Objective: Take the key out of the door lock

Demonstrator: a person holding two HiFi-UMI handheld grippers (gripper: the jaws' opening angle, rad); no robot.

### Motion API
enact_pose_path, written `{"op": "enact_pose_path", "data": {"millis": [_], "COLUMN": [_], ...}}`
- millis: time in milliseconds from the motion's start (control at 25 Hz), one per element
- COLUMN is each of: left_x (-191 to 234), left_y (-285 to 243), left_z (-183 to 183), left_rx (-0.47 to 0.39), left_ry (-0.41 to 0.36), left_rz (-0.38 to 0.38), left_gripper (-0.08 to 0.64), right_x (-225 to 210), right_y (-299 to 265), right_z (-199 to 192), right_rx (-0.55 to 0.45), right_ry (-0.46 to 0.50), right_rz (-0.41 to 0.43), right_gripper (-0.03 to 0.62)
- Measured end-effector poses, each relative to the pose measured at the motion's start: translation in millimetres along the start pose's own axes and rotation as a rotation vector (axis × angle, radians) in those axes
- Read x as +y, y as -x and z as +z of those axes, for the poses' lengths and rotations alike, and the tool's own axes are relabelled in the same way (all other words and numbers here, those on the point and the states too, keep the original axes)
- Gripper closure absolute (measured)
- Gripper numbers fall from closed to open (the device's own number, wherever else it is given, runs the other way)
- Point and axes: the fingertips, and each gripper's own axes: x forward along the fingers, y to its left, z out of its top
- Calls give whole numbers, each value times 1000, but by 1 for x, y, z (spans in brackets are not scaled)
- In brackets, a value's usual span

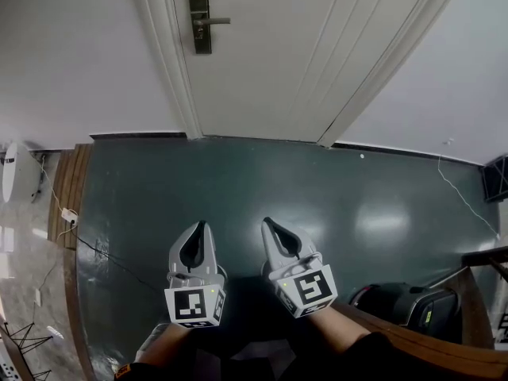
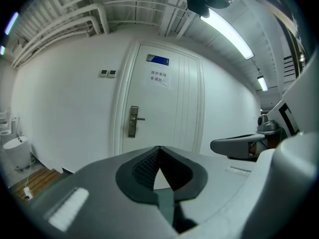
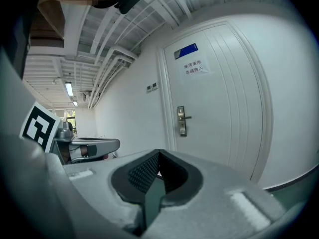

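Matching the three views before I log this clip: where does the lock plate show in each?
Head view: lock plate at the top edge, left of centre.
Left gripper view: left of centre, about mid-height.
Right gripper view: just right of centre, about mid-height.
Shared landmark: the white door that carries it, seen in all three views.

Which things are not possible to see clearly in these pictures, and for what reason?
- Key: the lock plate is far off and too small in all three views, so whether a key sits in it cannot be told.
- Paper sign on the door: its print is too small to read in both gripper views.
- Door top: cut off by the head view's upper edge.
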Motion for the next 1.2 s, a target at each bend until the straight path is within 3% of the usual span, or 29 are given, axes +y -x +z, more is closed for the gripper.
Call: {"op": "enact_pose_path", "data": {"millis": [680,1200], "left_x": [78,161], "left_y": [31,51], "left_z": [4,4], "left_rx": [-50,-66], "left_ry": [50,111], "left_rz": [49,158], "left_gripper": [543,543], "right_x": [68,120], "right_y": [-41,-102], "right_z": [9,17], "right_rx": [4,25], "right_ry": [29,57], "right_rz": [19,87], "right_gripper": [601,601]}}
